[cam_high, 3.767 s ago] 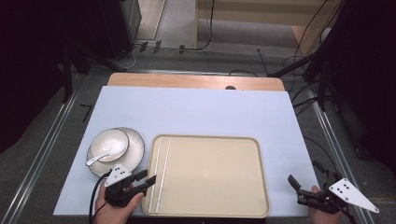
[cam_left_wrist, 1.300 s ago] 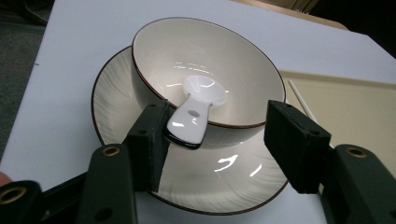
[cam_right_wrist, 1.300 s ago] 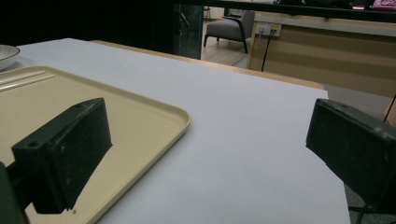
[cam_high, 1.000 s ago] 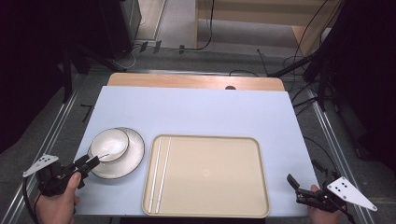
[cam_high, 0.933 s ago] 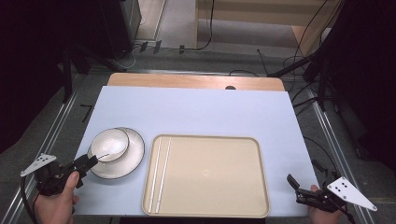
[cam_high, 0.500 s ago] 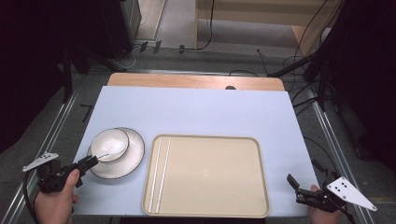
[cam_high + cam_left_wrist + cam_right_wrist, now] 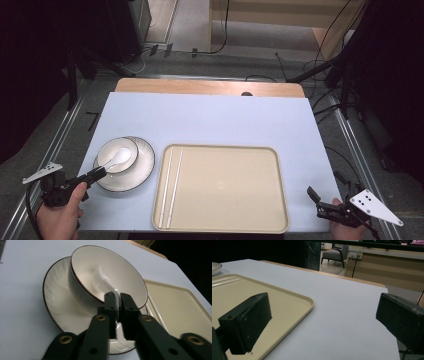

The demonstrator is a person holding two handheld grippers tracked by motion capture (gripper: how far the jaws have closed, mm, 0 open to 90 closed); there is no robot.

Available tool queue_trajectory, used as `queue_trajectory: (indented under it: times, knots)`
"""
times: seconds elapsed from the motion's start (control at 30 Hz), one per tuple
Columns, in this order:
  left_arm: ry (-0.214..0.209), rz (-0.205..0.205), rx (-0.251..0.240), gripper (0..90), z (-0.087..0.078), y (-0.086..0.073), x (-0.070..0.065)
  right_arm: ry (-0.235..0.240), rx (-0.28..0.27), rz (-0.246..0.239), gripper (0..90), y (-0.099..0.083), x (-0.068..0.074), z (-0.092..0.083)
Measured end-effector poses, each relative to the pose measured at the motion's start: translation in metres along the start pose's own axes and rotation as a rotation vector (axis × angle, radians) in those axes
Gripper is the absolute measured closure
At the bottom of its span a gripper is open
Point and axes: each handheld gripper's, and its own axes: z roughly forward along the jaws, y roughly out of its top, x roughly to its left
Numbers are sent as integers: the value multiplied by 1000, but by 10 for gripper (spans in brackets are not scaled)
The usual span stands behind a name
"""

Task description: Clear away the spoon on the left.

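The left hand-held gripper (image 7: 118,298) has just been closing, pinching the spoon (image 7: 103,282) handle where it overhangs the bowl (image 7: 82,290) rim; the right hand-held gripper (image 7: 322,322) waits open beside the tray (image 7: 287,302).

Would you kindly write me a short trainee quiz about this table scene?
1. What does the left gripper grip?
2. True or false: the bowl stands on the tray.
3. The chopsticks lie along which side of the tray: A left, B right, C middle?
Key: 1 the handle of the spoon, on which its jaws have just closed; 2 false, it stands on a plate; 3 A.
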Motion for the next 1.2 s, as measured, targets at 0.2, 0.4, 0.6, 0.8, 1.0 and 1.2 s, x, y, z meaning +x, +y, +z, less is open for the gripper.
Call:
queue_trajectory:
  times: [0.2, 0.4, 0.6, 0.8, 1.0, 1.2]
  knots:
    - [-13, 31, -10, 861, -1, 1, -4, 1, 2, 2, 2, 0, 0, 0]
    - [-16, 64, -35, 862, -5, 2, -11, -4, -2, 2, 2, 0, 0, -1]
    - [-28, 78, -58, 863, -8, 3, -17, -5, -4, 5, 1, 0, 0, -1]
    - [-38, 113, -79, 863, -9, 8, -31, 0, -5, 9, 2, 0, 0, 0]
    - [-63, 138, -73, 863, -4, 8, -45, 1, -7, 9, 2, 0, 0, 0]
    - [-101, 154, -57, 863, 11, 7, -61, -1, -11, 7, 2, 0, 0, 0]
